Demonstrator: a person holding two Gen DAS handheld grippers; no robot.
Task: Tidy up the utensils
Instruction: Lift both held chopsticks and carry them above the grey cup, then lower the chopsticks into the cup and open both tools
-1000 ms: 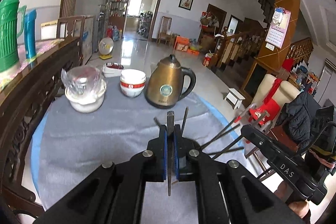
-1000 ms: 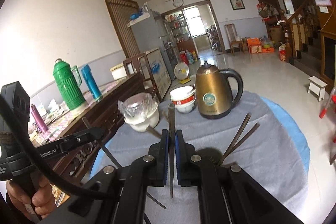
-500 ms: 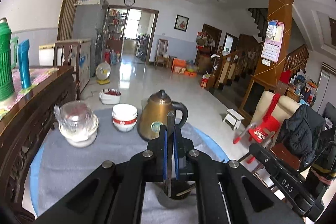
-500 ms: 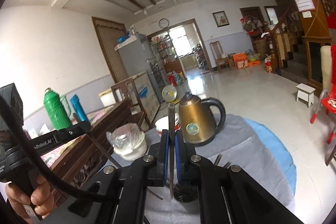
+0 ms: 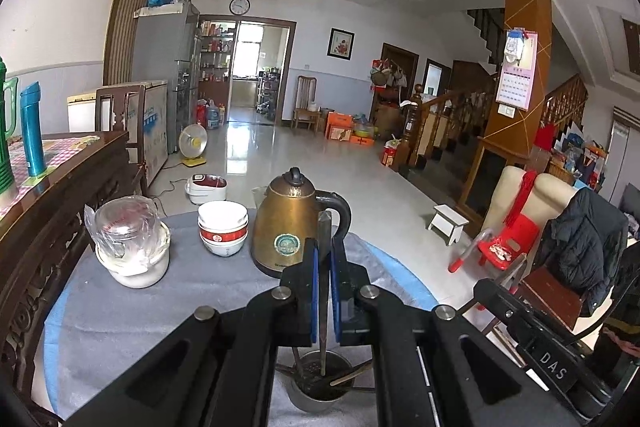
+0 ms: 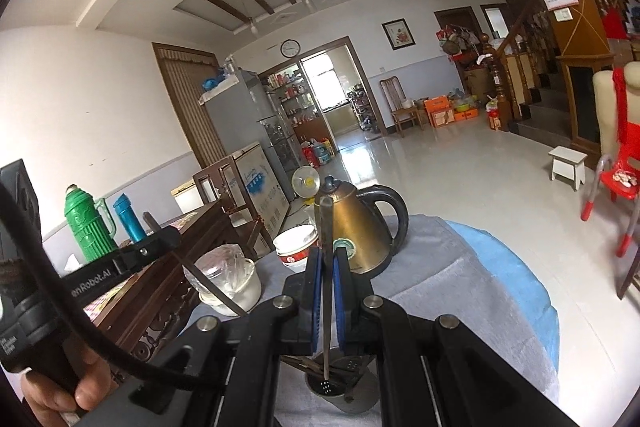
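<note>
My left gripper (image 5: 324, 255) is shut on a dark chopstick (image 5: 323, 355) held upright, its lower tip inside a perforated metal utensil holder (image 5: 308, 401) on the grey cloth. Several more chopsticks lean in the holder. In the right wrist view, my right gripper (image 6: 327, 259) is shut on a second dark chopstick (image 6: 325, 219), whose lower tip dips into the same holder (image 6: 352, 401). The left gripper (image 6: 150, 247) shows at the left edge with its chopstick slanting down. The right gripper's body (image 5: 540, 359) shows at lower right in the left wrist view.
A brass kettle (image 5: 294, 223), stacked white bowls (image 5: 222, 229) and a white pot with a plastic-wrapped glass lid (image 5: 130, 247) stand at the far side of the round table (image 6: 516, 283). A dark carved sideboard (image 5: 60, 195) runs along the left. A hand (image 6: 60, 395) grips the left handle.
Both grippers have risen and tipped upward with their chopsticks. The holder, earlier ahead of them, now sits right beneath the fingers with the chopstick tips in it.
</note>
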